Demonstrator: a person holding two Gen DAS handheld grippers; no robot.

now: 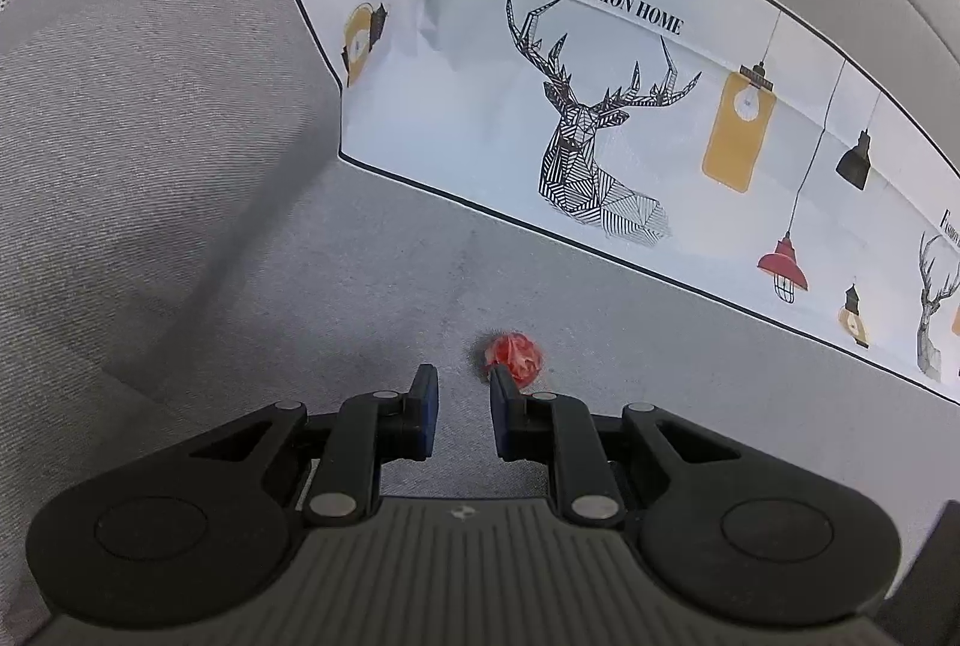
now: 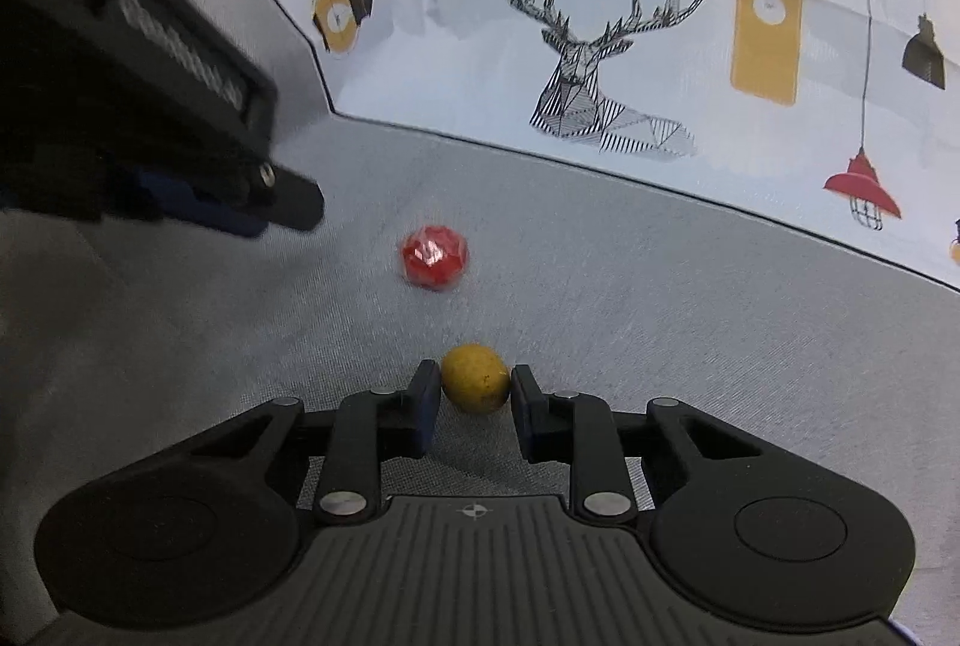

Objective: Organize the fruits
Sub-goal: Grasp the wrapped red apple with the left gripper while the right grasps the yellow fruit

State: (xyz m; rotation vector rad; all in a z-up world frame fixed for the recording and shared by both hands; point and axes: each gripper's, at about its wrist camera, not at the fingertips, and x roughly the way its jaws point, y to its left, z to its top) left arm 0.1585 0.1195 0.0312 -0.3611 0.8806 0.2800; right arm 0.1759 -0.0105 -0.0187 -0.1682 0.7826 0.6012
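The 2 fruits lie on a grey sofa seat (image 2: 600,286) below a deer-print cover (image 2: 600,46). The right tongs (image 2: 475,391) are clamped on the yellow fruit (image 2: 474,376), pads at its widest middle; it looks small, light, firm and round, likely to roll. The left tongs (image 1: 463,388) sit nearly together, empty, just beside the red fruit (image 1: 515,355), which looks glossy, perhaps slippery.

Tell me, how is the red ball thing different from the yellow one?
The red fruit is shiny and faceted, as if wrapped; the yellow fruit is dull and smooth. The red fruit lies free, farther off; the yellow fruit sits between the right gripper's fingers. The red fruit looks rounder, the yellow fruit slightly oval. Both are small and rest on the grey fabric.
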